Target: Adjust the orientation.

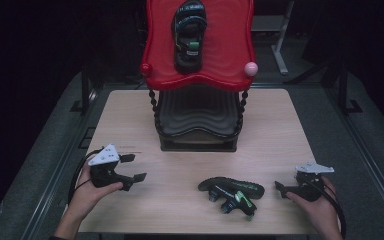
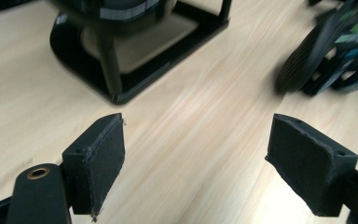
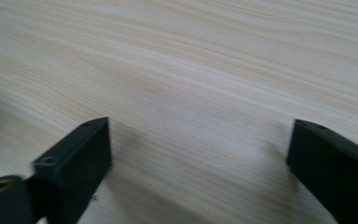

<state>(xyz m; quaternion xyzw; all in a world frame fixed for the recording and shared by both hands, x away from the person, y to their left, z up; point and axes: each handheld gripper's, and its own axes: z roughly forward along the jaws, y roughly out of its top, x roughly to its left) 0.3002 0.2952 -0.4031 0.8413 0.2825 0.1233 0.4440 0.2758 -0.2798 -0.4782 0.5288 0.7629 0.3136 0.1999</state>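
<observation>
While both my grippers — left, right — gape empty, the sandal lies between; I'd pinch its sole squarely.

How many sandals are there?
2. One sandal lies on the red top shelf of the rack. The other sandal lies on its side on the table, between the two grippers. More could be hidden.

sandals: 2 | rack: 1 | table: 1 | tools: 2
</observation>
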